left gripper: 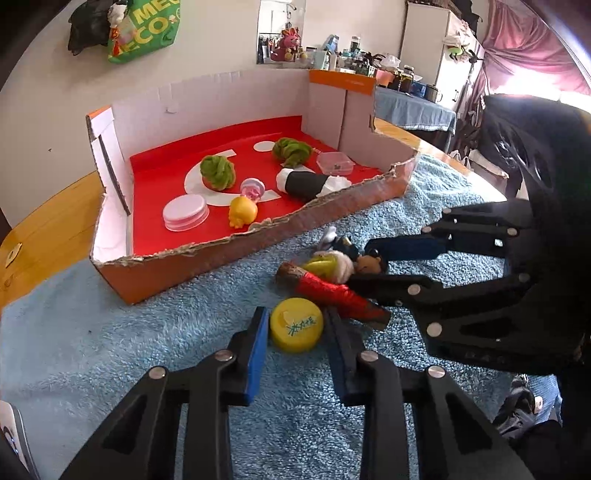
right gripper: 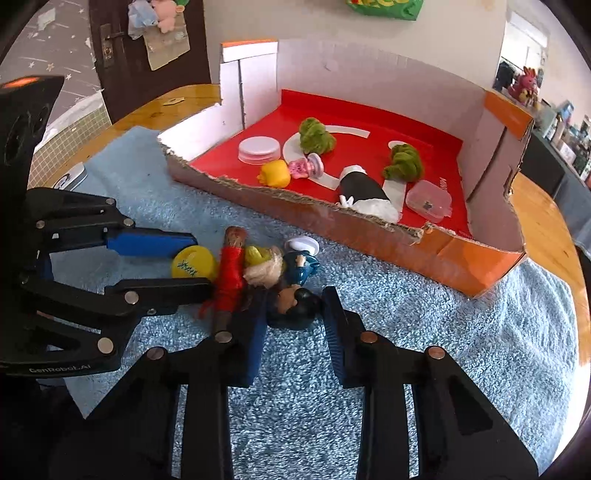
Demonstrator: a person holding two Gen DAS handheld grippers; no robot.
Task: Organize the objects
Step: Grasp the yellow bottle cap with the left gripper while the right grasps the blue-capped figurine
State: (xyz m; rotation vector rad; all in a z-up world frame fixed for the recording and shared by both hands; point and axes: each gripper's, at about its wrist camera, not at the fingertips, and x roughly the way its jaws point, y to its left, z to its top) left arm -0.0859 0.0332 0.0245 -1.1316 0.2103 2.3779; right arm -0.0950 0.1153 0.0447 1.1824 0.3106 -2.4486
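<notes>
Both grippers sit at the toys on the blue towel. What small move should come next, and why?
Probably lift both. The left gripper is closed around the yellow cap, the right gripper around the dark-haired doll, and the red-lined box lies just beyond.

I can't read the blue scrawl on the yellow cap [left gripper: 296, 328], which is too small. Beside that cap, my right gripper [right gripper: 295, 314] hides the dark-haired doll's [right gripper: 295, 304] body. The green bag [left gripper: 147, 27] above the cardboard box [left gripper: 207, 258] is cut off by the top edge.
</notes>
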